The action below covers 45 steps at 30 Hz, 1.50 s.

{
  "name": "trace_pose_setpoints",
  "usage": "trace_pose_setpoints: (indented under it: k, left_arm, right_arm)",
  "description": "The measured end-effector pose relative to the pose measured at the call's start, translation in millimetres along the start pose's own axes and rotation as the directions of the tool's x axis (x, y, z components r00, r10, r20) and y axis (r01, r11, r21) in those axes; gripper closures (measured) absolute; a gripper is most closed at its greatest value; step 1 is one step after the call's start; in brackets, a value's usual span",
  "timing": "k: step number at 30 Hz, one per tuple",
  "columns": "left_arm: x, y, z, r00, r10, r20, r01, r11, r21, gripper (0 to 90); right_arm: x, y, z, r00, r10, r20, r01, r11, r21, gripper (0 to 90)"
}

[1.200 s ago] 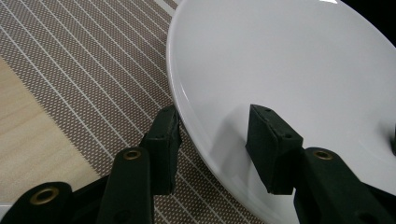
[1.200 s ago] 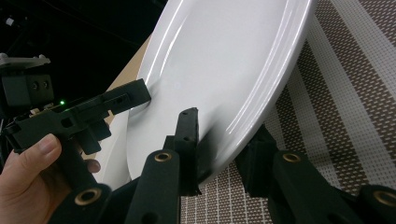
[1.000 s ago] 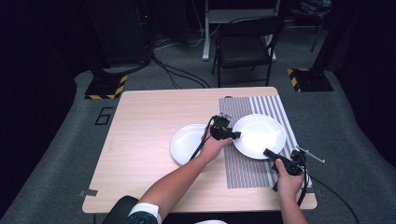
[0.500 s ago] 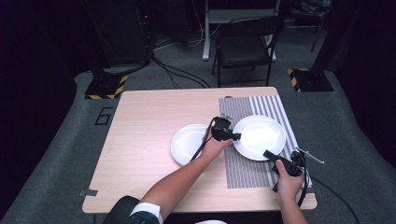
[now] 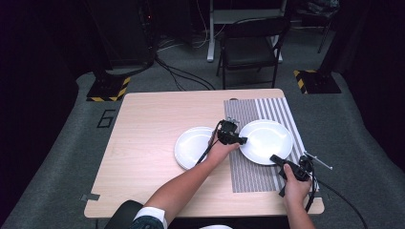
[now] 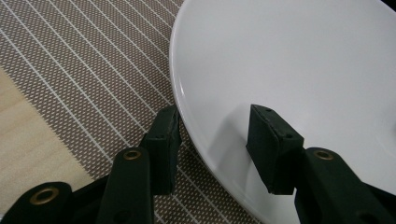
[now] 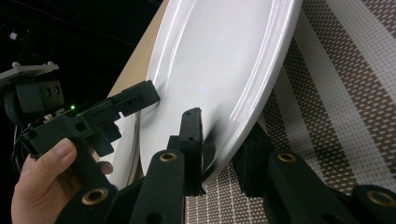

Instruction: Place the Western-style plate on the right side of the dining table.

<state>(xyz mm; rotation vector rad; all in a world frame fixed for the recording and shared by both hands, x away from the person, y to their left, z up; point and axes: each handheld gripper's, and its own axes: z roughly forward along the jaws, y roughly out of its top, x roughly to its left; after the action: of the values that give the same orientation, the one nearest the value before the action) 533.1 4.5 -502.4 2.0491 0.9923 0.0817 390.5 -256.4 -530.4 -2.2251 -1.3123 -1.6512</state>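
The right gripper (image 7: 219, 154) is clamping its two black jaws on the near rim of the round white ceramic plate (image 5: 265, 141), one jaw lying on the plate's upper face and the other tucked beneath the rim; those jaws have just been closing onto that rim. Across the same plate, the left gripper (image 6: 215, 140) is straddling the opposite rim, one jaw under the edge against the mat and the other resting over the inner face, and the jaws are looking closed on the rim, though a sliver of space at the upper pad is making the firmness of that hold hard to judge. The plate is lying on the grey striped woven placemat (image 5: 253, 176), and in the right gripper view it is appearing slightly raised along its gripped edge. Just beyond the plate's left rim, a second white round plate (image 5: 193, 148) is sitting on the bare light wooden table (image 5: 143, 143), nearly touching the first. Since each gripper is pinching only a thin, glossy lip, the plate could slide out of one grip if the hands rise unevenly, tipping and dropping back onto the mat. A sideways drift towards the left could also knock it against the second plate.
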Motion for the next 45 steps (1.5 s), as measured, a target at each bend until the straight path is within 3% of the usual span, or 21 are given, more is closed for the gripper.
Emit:
trace_pose_setpoints:
  k: [5, 6, 30, 32, 33, 35, 40, 41, 44, 45]
  left_arm:
    - [-0.5, -0.1, 3.0, 0.9999, -0.012, -0.004, 0.012, 0.9999, 0.01, 54.3]
    - [-0.9, -0.1, 3.7, 0.9999, -0.012, -0.004, 0.013, 0.9999, 0.008, 54.3]
    - [-3.6, 0.0, 8.3, 0.9995, -0.02, -0.024, 0.02, 0.9994, 0.027, 53.7]
    - [-3.5, -0.2, 8.7, 0.9995, -0.019, -0.025, 0.019, 0.9993, 0.033, 53.5]
    - [-3.6, -0.1, 8.7, 0.9995, -0.017, -0.025, 0.018, 0.9993, 0.033, 53.5]
    - [-4.2, -0.1, 8.8, 0.9994, -0.018, -0.028, 0.019, 0.9993, 0.032, 53.6]
    - [-4.7, 0.0, 9.3, 0.9993, -0.016, -0.034, 0.017, 0.9992, 0.036, 53.4]
    - [-3.8, 0.2, 8.9, 0.9994, 0.0, -0.035, 0.002, 0.999, 0.044, 53.3]
    - [-5.3, -0.3, 9.6, 0.9993, -0.017, -0.033, 0.019, 0.9987, 0.047, 53.0]
    - [-5.3, -0.3, 9.6, 0.9993, -0.014, -0.034, 0.016, 0.9987, 0.049, 52.9]
  right_arm:
    - [-1.9, 0.4, 0.1, 1.0, 0.005, -0.004, -0.005, 1.0, -0.001, 75.8]
    - [-0.8, 0.4, -0.6, 0.9995, 0.03, -0.005, -0.03, 1.0, 0.008, 75.9]
    - [-5.4, 1.1, 0.7, 0.9994, 0.032, 0.009, -0.032, 0.999, 0.013, 75.8]
    - [-4.3, 1.2, 0.4, 0.9982, 0.057, 0.015, -0.058, 0.998, 0.022, 75.8]
    - [-6.5, 1.4, 1.3, 0.9995, 0.03, 0.013, -0.031, 0.999, 0.013, 75.8]
    - [-5.1, 1.3, 1.1, 0.998, 0.062, 0.016, -0.062, 0.998, 0.021, 75.6]
    - [-5.8, 0.9, 1.8, 0.9982, 0.055, 0.026, -0.055, 0.998, 0.022, 75.2]
    - [-5.8, 0.9, 1.9, 0.9982, 0.053, 0.028, -0.054, 0.998, 0.022, 75.1]
    - [-6.0, 0.9, 2.3, 0.998, 0.051, 0.039, -0.052, 0.998, 0.023, 74.5]
    - [-7.6, 1.1, 2.8, 0.9987, 0.03, 0.042, -0.031, 0.999, 0.017, 74.4]
